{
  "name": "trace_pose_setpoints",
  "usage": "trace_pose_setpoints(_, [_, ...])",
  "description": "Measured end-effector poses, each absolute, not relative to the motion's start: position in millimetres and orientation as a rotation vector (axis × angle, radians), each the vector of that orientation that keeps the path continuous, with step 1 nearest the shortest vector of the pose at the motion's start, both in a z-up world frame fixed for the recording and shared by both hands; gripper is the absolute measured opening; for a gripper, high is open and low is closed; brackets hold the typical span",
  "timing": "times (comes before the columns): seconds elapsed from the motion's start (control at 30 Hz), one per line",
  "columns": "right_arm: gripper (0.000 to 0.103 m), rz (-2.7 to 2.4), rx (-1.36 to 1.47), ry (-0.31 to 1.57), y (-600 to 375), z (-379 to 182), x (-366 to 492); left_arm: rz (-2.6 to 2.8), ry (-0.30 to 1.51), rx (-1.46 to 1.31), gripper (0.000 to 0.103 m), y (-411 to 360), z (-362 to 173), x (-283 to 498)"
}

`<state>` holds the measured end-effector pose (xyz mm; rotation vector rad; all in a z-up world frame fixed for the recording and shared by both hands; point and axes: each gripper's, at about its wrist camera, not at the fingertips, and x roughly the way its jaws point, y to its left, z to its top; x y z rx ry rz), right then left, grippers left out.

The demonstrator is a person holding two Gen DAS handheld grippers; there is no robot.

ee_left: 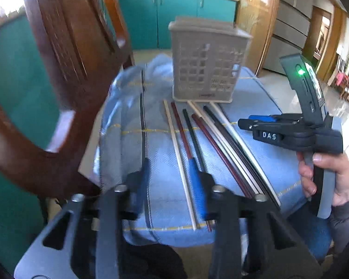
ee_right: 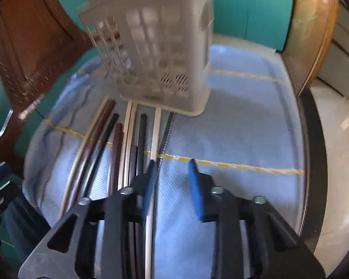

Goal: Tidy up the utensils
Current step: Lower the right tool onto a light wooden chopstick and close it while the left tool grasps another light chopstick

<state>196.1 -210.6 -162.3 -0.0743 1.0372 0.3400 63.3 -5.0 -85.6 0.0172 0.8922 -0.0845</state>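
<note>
Left gripper (ee_left: 172, 176): jaws held wide at lower centre, nothing gripped, probably for straddling one stick.
Chopsticks (ee_left: 211, 148): thin wooden and lacquered sticks laid side by side mid-frame on blue woven cloth (ee_left: 160, 186).
Holder (ee_left: 207, 65): beige perforated plastic basket, upper centre, likely the destination.
Right gripper (ee_right: 173, 162): jaws seen apart, empty.

basket (ee_left: 207, 62): upright on cloth (ee_left: 262, 158), at back
chopsticks (ee_left: 211, 144): side by side on cloth, before basket
chair (ee_left: 65, 53): left

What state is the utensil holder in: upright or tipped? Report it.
Upright. The beige utensil holder stands on its base on the blue cloth, open top upward, with the chopsticks lying flat in front of it.
</note>
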Motion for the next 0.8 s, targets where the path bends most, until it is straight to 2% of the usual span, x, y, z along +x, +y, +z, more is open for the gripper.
trace_pose_setpoints(0.2, [0.026,0.389,-0.079,1.078,-191.0,-169.2,215.5,-0.114,0.981,-0.002,0.03,-0.7,-103.7,128.2])
trace_pose_setpoints(0.27, [0.026,0.392,-0.088,1.092,-192.1,-169.7,221.4,-0.133,1.009,0.004,0.024,-2.5,-110.1,153.2])
trace_pose_setpoints(0.33, [0.024,0.384,-0.15,1.103,-185.5,-169.2,223.3,-0.14,1.047,0.018,0.023,-5.4,-119.1,176.5])
trace_pose_setpoints(0.47, [0.006,0.369,-0.188,1.149,-190.0,-169.7,232.1,-0.171,1.131,0.018,0.021,-8.2,-138.3,207.1])
trace_pose_setpoints(0.63, [0.006,0.411,-0.206,1.192,-197.4,-168.2,241.6,-0.186,1.161,0.014,0.021,-8.3,-150.3,214.1])
trace_pose_setpoints(0.8, [0.007,0.39,-0.253,1.146,-186.9,-170.2,246.5,-0.15,1.152,0.055,0.021,-18.2,-157.4,224.8])
